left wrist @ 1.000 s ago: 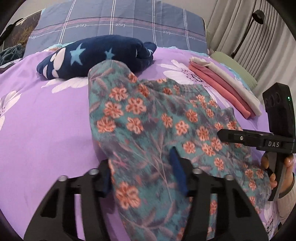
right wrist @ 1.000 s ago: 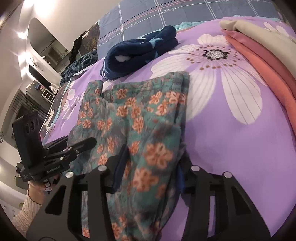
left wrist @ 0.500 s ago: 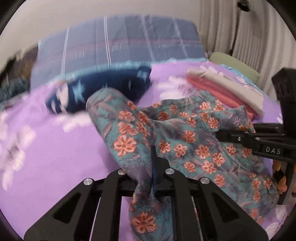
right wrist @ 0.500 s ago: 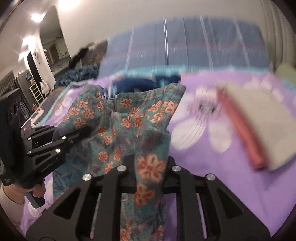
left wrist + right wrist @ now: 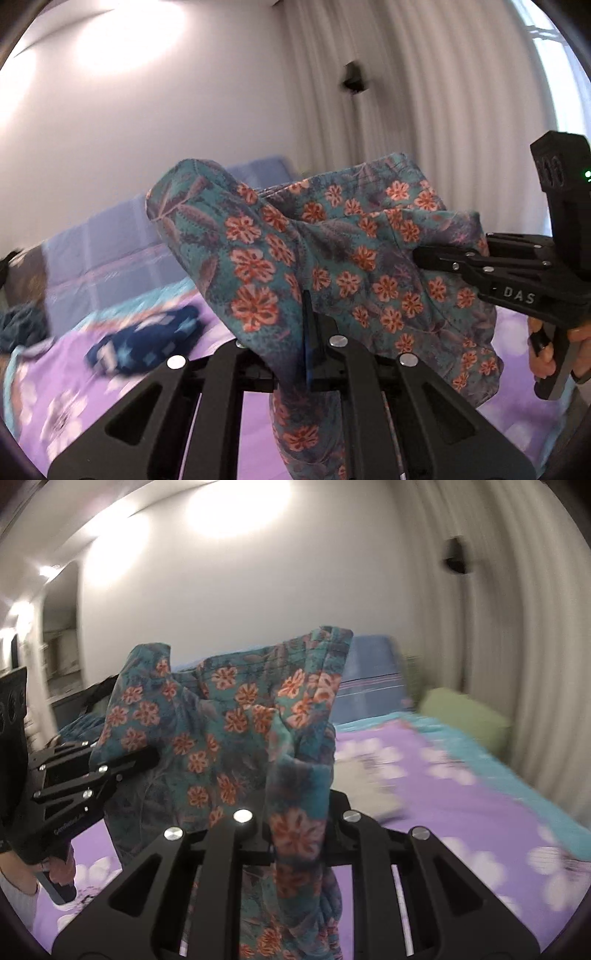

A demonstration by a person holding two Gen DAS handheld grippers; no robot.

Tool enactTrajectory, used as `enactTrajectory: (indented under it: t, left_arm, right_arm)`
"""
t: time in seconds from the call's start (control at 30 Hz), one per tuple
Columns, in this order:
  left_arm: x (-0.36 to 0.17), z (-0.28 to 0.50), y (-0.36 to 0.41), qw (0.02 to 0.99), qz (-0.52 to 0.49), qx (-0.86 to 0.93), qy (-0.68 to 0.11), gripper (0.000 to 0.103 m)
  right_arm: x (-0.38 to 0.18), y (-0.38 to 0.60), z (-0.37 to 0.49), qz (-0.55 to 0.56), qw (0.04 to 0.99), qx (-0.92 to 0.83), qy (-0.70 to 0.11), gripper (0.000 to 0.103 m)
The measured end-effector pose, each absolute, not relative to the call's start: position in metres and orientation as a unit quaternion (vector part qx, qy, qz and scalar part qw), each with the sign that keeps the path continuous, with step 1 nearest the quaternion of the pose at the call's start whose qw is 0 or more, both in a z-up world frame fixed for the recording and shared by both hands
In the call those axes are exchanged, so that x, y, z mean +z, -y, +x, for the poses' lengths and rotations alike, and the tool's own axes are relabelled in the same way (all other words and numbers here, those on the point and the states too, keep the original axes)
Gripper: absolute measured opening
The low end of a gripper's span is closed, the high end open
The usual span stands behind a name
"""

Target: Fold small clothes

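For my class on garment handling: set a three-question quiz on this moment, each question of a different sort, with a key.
1. True or false: the floral garment lies flat on the purple bedspread.
2. Which tool grips the garment? A) only the left tool B) only the right tool C) both
3. Fill in: the dark blue item with pale stars lies on the ____.

Key: 1 false, it is lifted and hangs between the tools. 2 C. 3 bedspread.
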State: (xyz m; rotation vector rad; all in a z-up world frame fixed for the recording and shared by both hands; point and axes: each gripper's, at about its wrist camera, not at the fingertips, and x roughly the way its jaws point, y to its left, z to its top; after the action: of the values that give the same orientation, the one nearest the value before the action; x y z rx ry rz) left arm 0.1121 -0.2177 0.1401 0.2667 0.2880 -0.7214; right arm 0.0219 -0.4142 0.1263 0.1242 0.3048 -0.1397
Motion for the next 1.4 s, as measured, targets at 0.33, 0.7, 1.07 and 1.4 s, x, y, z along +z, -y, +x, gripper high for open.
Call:
enactTrajectory:
  t: [0.33,0.7,1.07,1.4]
  left_arm:
    - [0.167,0.066,0.401,0.849,0.142,-0.494,-0.120,0.010]
    - [0.123,0.088,0.543,0.811,0.187,-0.535,-0.145,0.010]
    - [-0.017,0.153,0.580,0.810,0.229,-0.477,-0.252,0.057]
    - [-0.064,0.141,0.558,0.787,0.235,-0.496,-0.281,0.060]
  right_arm:
    - [0.130,0.570,-0.046,0.128,0.953,-0.235,-0.143,0.016]
    - [0.086,0.679,0.004,0.175,0.906,-0.332,-0.195,0.017]
    - [-0.059,0.734,0.044,0.245,0.796,-0.438,-0.337,0.048]
    - [-0.092,0.722,0.022,0.275,0.794,-0.439,-0.317,0.070]
